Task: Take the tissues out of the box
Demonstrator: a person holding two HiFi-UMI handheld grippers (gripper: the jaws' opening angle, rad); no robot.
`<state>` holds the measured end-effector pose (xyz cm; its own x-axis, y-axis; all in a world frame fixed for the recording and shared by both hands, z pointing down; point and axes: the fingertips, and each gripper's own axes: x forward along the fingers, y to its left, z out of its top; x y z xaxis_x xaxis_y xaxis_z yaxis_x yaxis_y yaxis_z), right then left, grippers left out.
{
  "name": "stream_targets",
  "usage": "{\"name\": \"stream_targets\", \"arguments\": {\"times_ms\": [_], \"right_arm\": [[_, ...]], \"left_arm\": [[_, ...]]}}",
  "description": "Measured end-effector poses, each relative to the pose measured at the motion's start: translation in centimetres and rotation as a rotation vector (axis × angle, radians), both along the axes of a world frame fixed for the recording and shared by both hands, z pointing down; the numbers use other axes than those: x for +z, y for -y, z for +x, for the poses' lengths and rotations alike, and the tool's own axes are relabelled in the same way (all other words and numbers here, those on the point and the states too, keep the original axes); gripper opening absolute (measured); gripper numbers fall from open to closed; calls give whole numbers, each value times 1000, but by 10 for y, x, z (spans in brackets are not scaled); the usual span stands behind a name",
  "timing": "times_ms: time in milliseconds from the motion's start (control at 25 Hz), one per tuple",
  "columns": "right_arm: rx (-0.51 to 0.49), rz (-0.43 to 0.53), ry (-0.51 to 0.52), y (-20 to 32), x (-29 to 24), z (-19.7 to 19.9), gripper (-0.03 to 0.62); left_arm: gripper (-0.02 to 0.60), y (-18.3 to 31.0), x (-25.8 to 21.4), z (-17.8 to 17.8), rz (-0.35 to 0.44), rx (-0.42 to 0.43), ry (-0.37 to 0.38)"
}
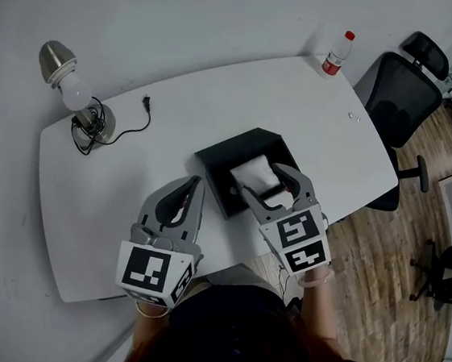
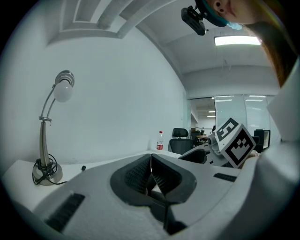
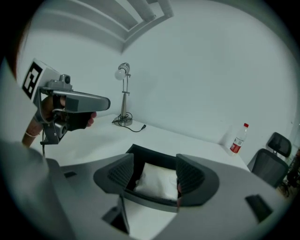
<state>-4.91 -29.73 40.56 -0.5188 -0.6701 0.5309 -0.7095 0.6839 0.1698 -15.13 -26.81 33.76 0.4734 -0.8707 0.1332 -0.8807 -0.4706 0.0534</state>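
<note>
Two grippers (image 1: pixel 196 182) (image 1: pixel 265 181), one box (image 1: pixel 238 143), one lamp (image 1: pixel 74 94), one bottle (image 1: pixel 336 53).

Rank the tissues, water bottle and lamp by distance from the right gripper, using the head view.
1. tissues, in the black box, between the open jaws of the right gripper.
2. water bottle, far edge of the table, right side.
3. lamp, far left corner.

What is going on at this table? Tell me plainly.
A person holds a two-jaw gripper in each hand at the white table. The right gripper hangs over the open black box, jaws apart on either side of the white tissue pack lying inside; it has not closed on the pack. The left gripper is shut and empty, held to the left of the box. The pack is not yet out.
</note>
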Motion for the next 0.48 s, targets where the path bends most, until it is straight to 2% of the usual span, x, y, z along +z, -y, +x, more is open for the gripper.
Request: {"name": "stream_targets", "arguments": {"times_ms": [480], "right_arm": [[-4, -138, -128, 18, 42, -3, 299]], "left_arm": [[26, 25, 12, -10, -25, 7, -15]]}}
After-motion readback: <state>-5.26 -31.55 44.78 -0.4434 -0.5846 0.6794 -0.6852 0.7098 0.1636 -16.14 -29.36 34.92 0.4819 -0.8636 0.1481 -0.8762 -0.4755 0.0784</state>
